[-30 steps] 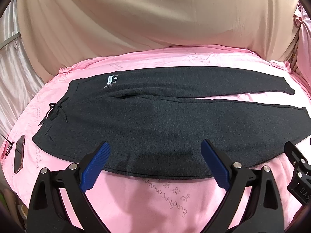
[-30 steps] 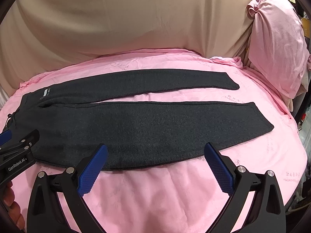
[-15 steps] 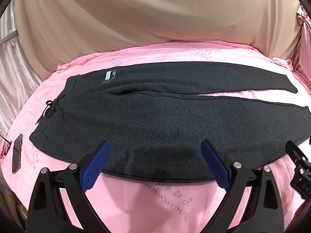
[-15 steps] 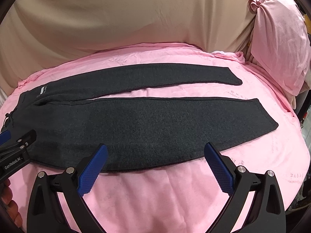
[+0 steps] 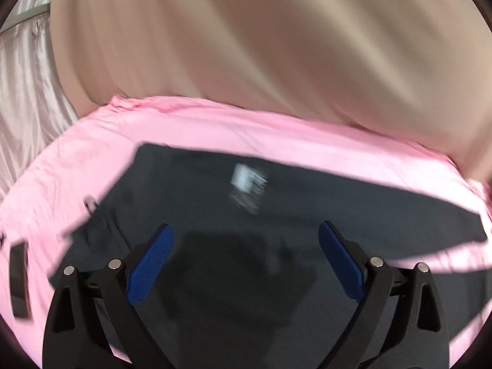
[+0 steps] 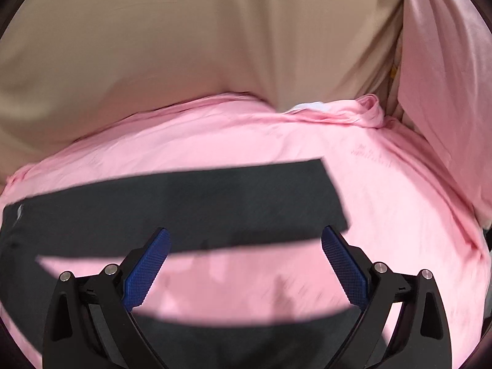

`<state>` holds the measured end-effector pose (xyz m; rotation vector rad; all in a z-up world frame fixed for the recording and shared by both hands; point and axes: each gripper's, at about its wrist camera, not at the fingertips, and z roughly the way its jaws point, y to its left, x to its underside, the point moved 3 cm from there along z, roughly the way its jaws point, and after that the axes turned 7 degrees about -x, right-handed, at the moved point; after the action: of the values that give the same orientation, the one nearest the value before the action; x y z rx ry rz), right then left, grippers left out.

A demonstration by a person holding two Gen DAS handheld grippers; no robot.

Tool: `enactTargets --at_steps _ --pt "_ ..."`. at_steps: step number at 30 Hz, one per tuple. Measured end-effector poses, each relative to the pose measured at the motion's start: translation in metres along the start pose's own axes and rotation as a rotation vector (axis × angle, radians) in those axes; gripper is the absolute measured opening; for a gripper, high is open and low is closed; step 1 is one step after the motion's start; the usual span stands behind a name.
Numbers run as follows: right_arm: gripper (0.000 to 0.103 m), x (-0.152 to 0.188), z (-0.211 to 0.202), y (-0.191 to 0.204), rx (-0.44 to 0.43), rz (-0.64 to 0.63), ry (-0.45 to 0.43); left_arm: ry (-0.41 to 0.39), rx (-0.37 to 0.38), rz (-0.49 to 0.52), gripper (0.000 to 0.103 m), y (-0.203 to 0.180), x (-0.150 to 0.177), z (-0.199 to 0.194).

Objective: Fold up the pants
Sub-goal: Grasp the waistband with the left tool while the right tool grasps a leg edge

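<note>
Dark grey pants [image 5: 307, 215] lie flat on a pink sheet [image 5: 215, 129], waistband to the left, legs running right. In the left wrist view my left gripper [image 5: 246, 255] is open and empty above the hip area, below a white label [image 5: 246, 180]. In the right wrist view my right gripper [image 6: 246, 258] is open and empty over the pink gap between the far leg [image 6: 184, 203] and the near leg [image 6: 246, 338]. Both views are motion-blurred.
A dark phone [image 5: 20, 279] lies on the sheet at the left edge. A beige draped cloth [image 5: 276, 46] rises behind the bed. A pink pillow [image 6: 446, 92] stands at the right. The pink sheet [image 6: 399, 200] extends right of the leg cuffs.
Both grippers have moved forward and lower over the pants. The left now hangs over the hip area, the right over the gap between the legs. Both stay open.
</note>
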<state>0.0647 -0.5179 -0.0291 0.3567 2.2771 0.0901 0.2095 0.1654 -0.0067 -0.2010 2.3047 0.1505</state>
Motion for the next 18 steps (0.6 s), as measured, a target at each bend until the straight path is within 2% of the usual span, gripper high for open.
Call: enactTargets --at_steps 4,6,10,12,15,17,18 --pt "0.093 -0.039 0.048 -0.043 0.014 0.063 0.032 0.069 -0.113 -0.077 0.094 0.057 -0.049 0.070" --pt "0.093 -0.047 0.067 -0.053 0.017 0.068 0.055 0.109 -0.149 -0.102 0.094 0.085 -0.065 0.105" --pt "0.093 -0.050 0.096 -0.062 0.022 0.083 0.108 0.191 -0.167 -0.126 0.094 0.117 -0.080 0.158" --pt "0.092 -0.049 0.108 -0.064 0.031 0.078 0.129 0.208 -0.206 -0.140 0.094 0.130 -0.083 0.175" --pt "0.079 -0.043 0.119 -0.057 0.031 0.027 0.149 0.263 -0.156 -0.141 0.094 0.140 -0.083 0.203" --pt "0.073 -0.043 0.120 -0.051 0.023 0.004 0.130 0.311 -0.127 -0.152 0.094 0.142 -0.083 0.218" --pt "0.067 -0.044 0.120 -0.050 0.018 0.010 0.127 0.324 -0.119 -0.163 0.094 0.143 -0.082 0.222"
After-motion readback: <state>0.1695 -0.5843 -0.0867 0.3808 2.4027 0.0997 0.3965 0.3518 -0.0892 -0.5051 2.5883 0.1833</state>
